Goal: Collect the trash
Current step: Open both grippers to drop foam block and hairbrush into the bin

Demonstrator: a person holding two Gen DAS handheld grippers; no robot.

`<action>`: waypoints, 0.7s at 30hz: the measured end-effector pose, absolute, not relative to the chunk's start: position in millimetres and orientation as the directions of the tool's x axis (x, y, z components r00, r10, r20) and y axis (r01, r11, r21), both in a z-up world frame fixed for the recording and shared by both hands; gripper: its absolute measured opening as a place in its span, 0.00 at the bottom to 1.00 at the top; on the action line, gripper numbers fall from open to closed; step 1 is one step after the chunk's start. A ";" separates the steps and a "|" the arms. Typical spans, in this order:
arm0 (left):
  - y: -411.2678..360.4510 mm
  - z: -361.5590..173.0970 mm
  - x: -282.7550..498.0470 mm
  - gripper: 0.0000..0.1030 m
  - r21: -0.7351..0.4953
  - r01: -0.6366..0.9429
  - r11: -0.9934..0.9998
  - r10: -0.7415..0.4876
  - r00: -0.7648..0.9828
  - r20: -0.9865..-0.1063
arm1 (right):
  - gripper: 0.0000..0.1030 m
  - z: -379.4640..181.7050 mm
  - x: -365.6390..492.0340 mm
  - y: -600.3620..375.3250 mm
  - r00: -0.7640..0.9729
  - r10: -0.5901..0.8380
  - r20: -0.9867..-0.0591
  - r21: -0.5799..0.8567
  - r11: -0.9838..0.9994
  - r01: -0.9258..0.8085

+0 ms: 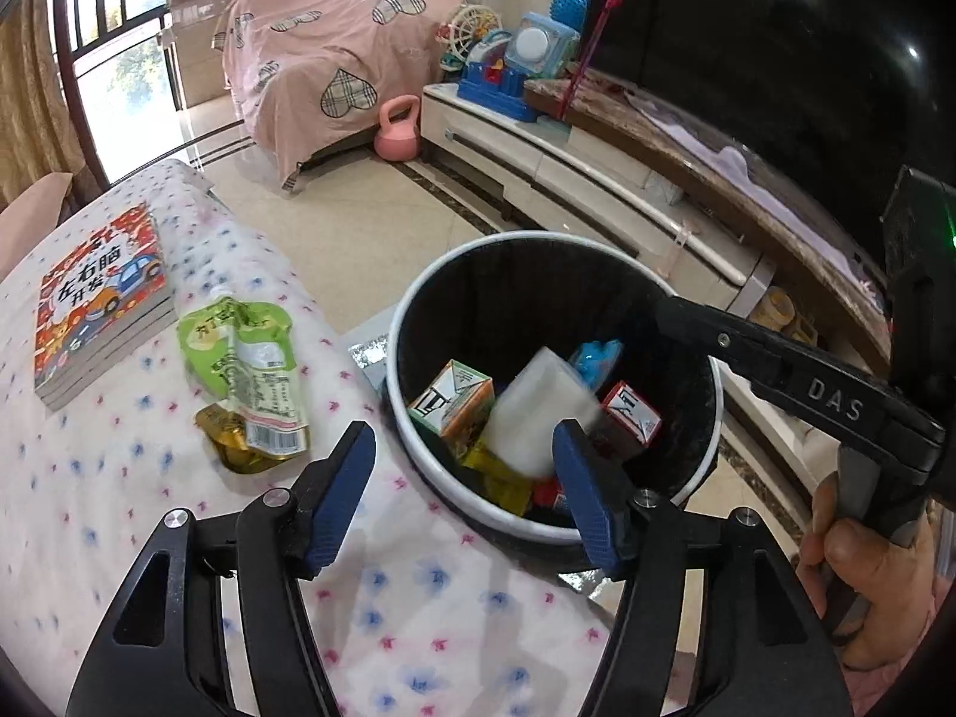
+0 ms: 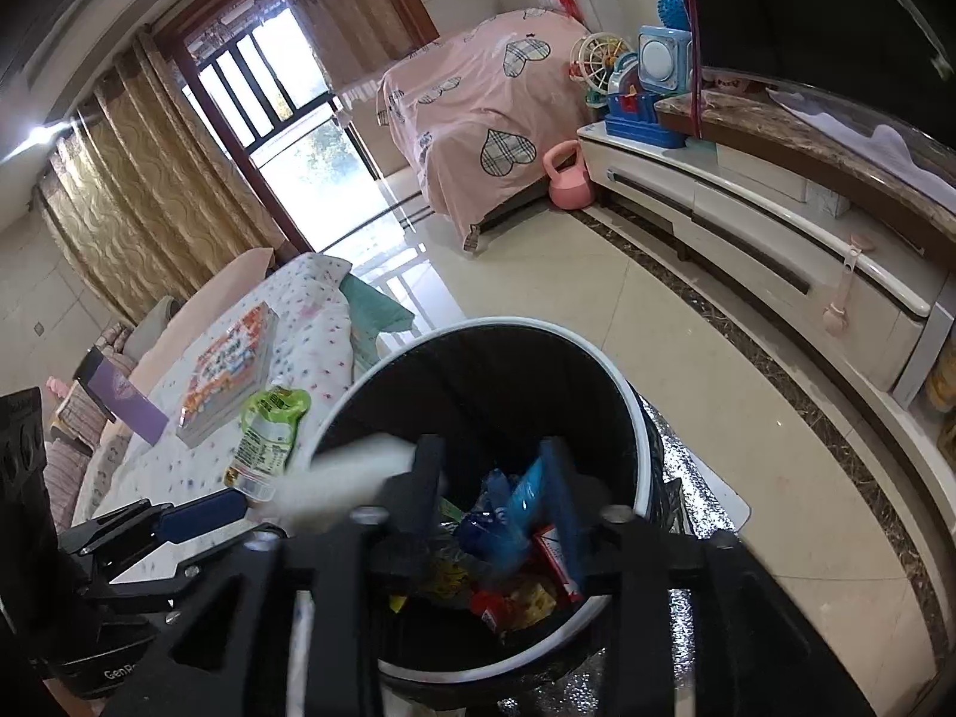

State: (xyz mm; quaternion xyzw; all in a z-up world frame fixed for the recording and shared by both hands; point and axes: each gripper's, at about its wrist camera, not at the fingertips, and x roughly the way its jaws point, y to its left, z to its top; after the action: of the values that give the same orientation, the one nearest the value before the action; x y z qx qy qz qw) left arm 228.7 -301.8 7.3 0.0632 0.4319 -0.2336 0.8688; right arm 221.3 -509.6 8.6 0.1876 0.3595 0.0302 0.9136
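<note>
Drop step in hand. My left gripper (image 1: pixel 463 478) jaws apart, nothing pinched; blurred white packet (image 1: pixel 538 412) falling into black bin (image 1: pixel 418 299), lower centre. My right gripper (image 2: pixel 496 478) jaws apart over bin, blue wrapper (image 2: pixel 526 496) loose between. Next, I judge: green pouch (image 1: pixel 251 370) on tablecloth (image 1: pixel 119 508), centre left; swing left, pinch.

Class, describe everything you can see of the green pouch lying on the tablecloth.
The green pouch is a crumpled, flattened spouted drink pouch of glossy plastic, green with a white printed panel, a barcode and a gold base. It lies flat on the floral tablecloth, spout pointing away, beside the book and near the bin. Neither gripper touches it.
</note>
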 end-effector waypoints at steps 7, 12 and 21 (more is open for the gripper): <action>-276.7 21.1 206.9 0.69 -0.124 0.441 0.889 -0.379 0.557 -0.739 | 0.78 21.1 196.7 -502.0 0.779 0.201 -0.594 0.398 0.915 0.068; -248.2 23.0 182.6 0.74 -0.166 0.414 0.895 -0.400 0.582 -0.708 | 0.89 30.4 169.2 -489.5 0.813 0.207 -0.544 0.427 0.903 0.056; -197.7 19.2 143.1 0.74 -0.231 0.347 0.909 -0.407 0.618 -0.673 | 0.96 28.1 125.8 -456.5 0.835 0.215 -0.507 0.442 0.896 0.038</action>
State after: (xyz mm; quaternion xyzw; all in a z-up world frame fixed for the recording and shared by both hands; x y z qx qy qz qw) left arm 143.1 -197.7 19.2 -0.0392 0.3835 -0.2098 0.8985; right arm 125.8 -456.5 28.1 0.2230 0.2836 0.0474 0.9314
